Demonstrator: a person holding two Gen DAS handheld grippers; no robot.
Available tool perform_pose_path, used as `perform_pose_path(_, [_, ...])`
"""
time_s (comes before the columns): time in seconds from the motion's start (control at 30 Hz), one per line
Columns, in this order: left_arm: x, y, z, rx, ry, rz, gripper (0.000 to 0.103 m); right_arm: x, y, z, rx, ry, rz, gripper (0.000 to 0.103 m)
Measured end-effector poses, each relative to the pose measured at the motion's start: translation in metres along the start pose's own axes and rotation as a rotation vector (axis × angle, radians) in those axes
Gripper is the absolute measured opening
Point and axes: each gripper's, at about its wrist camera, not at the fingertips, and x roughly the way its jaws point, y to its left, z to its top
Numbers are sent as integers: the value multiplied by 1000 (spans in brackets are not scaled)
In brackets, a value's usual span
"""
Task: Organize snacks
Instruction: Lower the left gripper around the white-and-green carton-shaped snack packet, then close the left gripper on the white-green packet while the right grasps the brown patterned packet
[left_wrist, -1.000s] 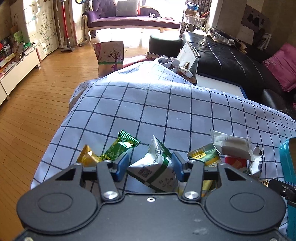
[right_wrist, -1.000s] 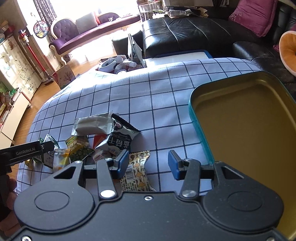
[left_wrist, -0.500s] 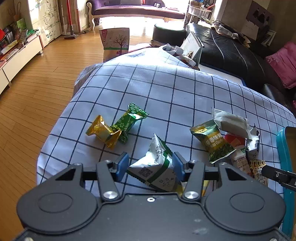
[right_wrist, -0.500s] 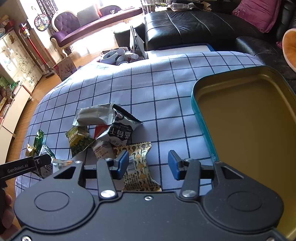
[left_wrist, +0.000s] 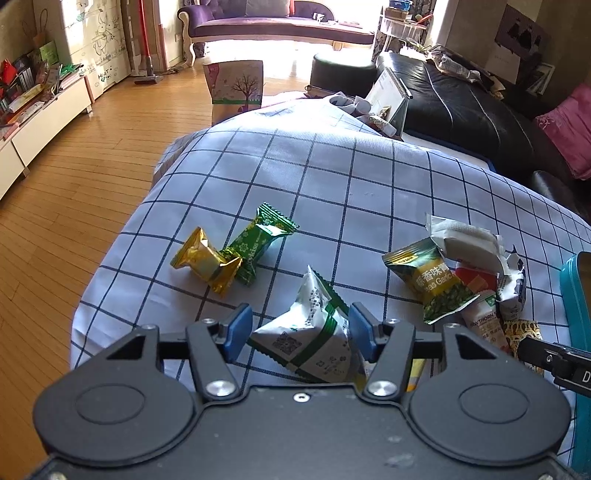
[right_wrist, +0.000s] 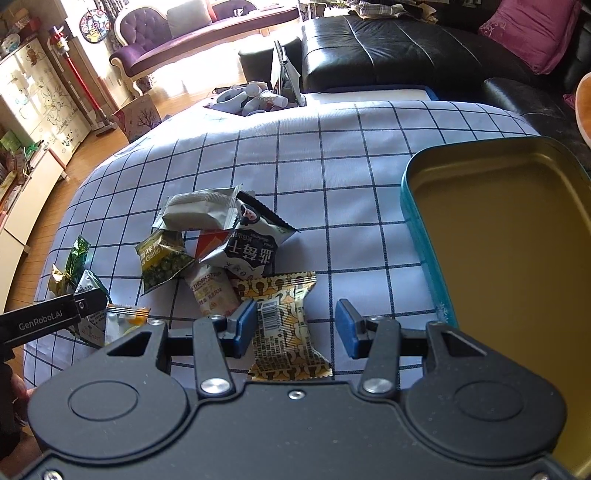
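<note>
A white-and-green snack packet (left_wrist: 314, 339) sits between the blue pads of my left gripper (left_wrist: 300, 328). The jaws are opening, and a thin gap shows at the left pad. My right gripper (right_wrist: 295, 328) is open over a yellow patterned packet (right_wrist: 284, 332) that lies flat on the checked cloth (right_wrist: 332, 166), close to its left pad. A heap of packets (right_wrist: 221, 243) lies just beyond. An open teal tin (right_wrist: 417, 236) with a gold inside stands to the right, with nothing in the part I see.
A gold candy (left_wrist: 205, 260) and a green candy (left_wrist: 258, 240) lie apart at the table's left, near its edge. The tin's rim (left_wrist: 570, 295) shows at the right of the left wrist view. Sofas, a wooden floor and a paper bag (left_wrist: 236, 88) lie beyond.
In the left wrist view the table has dropped away with the white-and-green packet staying between the jaws, which have widened. The yellow packet now shows more fully between the right fingers.
</note>
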Motion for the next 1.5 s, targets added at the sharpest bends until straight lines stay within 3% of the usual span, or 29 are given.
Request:
perform_pose_path(0.27, [4,-3,0,25,0,7,63,10,7,-3,-27,35,22,55])
perform_pose_path(0.43, [4,-5,-1,30,-6,8,63,11,15,-6,-68,23,-7,56])
perform_pose_path(0.6, [3,-2,-2,2,-16,7,64,13,22,-10,-87,9,-51,55])
perform_pose_path(0.87, [6,0,-3,-59,11,4,66,12,21,-12,-87,9,-50,55])
perform_pose_path(1.13, [9,-4,1,20,32,-16,63,14,22,-9,-78,19,-45,55])
perform_pose_path(1.2, [8,-4,1,27,36,-29,60,14,22,-9,-81,22,-48,55])
perform_pose_path(1.33, [4,-3,1,23,35,-67,38,13,24,-9,-83,14,-82,47])
perform_pose_path(1.37, [2,-2,2,20,33,-69,37,12,24,-10,-83,12,-91,43])
perform_pose_path(1.5, [-9,-2,1,34,-22,-15,31,7,18,-7,-47,8,-63,41])
